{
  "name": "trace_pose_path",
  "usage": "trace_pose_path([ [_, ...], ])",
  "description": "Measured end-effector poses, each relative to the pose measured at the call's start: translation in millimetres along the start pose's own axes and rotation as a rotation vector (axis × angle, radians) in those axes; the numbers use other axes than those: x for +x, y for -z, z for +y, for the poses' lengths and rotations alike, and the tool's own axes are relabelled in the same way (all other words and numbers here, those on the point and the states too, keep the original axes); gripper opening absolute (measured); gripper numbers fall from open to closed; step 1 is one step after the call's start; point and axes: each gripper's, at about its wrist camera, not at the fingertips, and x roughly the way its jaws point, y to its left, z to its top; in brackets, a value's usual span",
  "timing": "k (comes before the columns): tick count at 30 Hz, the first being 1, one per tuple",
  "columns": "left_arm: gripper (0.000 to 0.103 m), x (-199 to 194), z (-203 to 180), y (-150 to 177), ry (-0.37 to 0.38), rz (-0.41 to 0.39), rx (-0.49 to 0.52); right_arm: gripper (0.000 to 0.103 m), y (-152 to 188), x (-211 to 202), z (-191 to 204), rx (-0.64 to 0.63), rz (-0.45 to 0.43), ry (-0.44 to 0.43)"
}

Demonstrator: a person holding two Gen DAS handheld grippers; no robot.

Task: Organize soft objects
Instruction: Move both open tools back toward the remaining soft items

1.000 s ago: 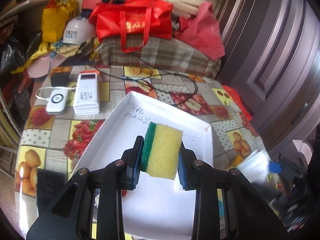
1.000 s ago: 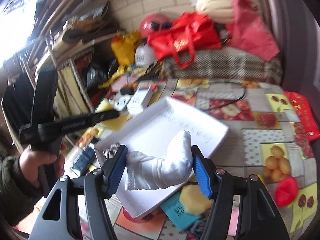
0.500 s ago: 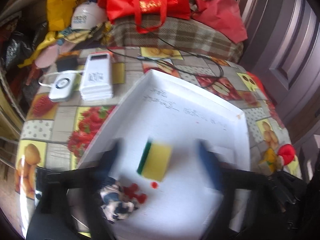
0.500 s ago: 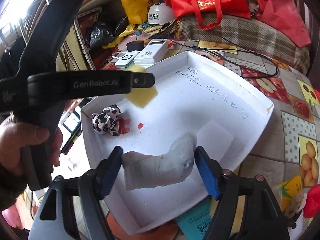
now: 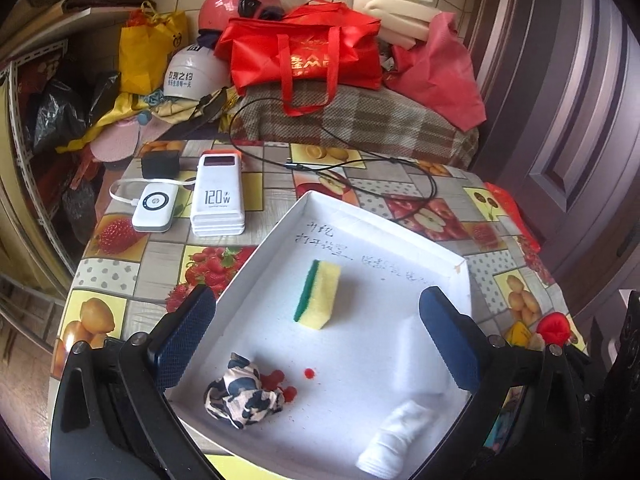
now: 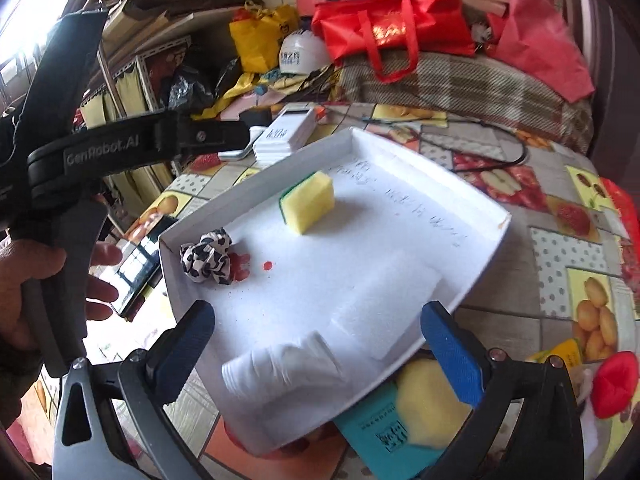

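The yellow-green sponge point(image 5: 318, 294) is standing on edge inside the white tray point(image 5: 400, 232), its long axis running toward the tray's far wall. The left gripper point(image 5: 316, 338), which clamped it a second ago, is now hanging released above it. The right gripper point(image 6: 318, 354) has just been opening; the white cloth roll point(image 6: 280, 364) is lying loose between its jaws near the tray's front edge, with bare floor between the items.

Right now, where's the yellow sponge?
In the left wrist view, the yellow sponge lies mid-tray in the white tray, beyond the crumpled spotted cloth.
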Motion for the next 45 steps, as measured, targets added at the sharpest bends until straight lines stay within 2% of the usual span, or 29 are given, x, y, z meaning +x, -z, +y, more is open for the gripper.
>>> trace_pose_path([
  [3,0.103,-16,-13,-1,0.026,-0.027,0.016,0.103,-1,-20,-7,0.021,-0.046,0.028],
  [7,0.103,-33,-39,3,0.08,-0.042,0.065,0.103,0,-60,-39,0.122,-0.122,0.09],
  [13,0.103,-28,-99,32,0.212,0.057,0.196,0.103,28,-130,-126,0.374,-0.23,0.259],
  [16,0.103,-17,-126,55,0.264,0.138,0.264,0.103,53,-148,-156,0.444,-0.225,0.342],
  [18,0.103,-8,-140,71,0.29,0.202,0.3,0.103,71,-154,-170,0.469,-0.206,0.367],
  [21,0.103,-2,-156,90,0.294,0.262,0.355,0.103,97,-148,-179,0.475,-0.118,0.406],
  [24,0.103,-4,-160,102,0.276,0.278,0.374,0.103,116,-135,-180,0.467,-0.04,0.389],
  [28,0.103,-1,-155,100,0.243,0.286,0.349,0.101,124,-122,-177,0.443,-0.005,0.356],
  [31,0.103,0,-148,95,0.216,0.278,0.322,0.086,119,-113,-170,0.402,-0.007,0.3],
  [35,0.103,6,-146,83,0.196,0.276,0.328,0.084,109,-81,-154,0.316,0.035,0.215],
  [38,0.103,16,-158,72,0.199,0.262,0.372,0.084,106,-55,-150,0.271,0.06,0.243],
  [41,0.102,38,-176,71,0.213,0.303,0.43,0.083,108,-39,-152,0.263,0.083,0.262],
  [42,0.101,47,-184,74,0.23,0.331,0.451,0.079,110,-41,-150,0.248,0.074,0.264],
  [43,0.101,52,-191,77,0.241,0.349,0.464,0.066,111,-43,-149,0.234,0.068,0.253],
  [44,0.101,60,-201,83,0.26,0.377,0.487,0.059,112,-47,-150,0.23,0.062,0.229],
  [45,0.101,66,-209,89,0.274,0.397,0.506,0.059,114,-49,-151,0.235,0.067,0.213],
])
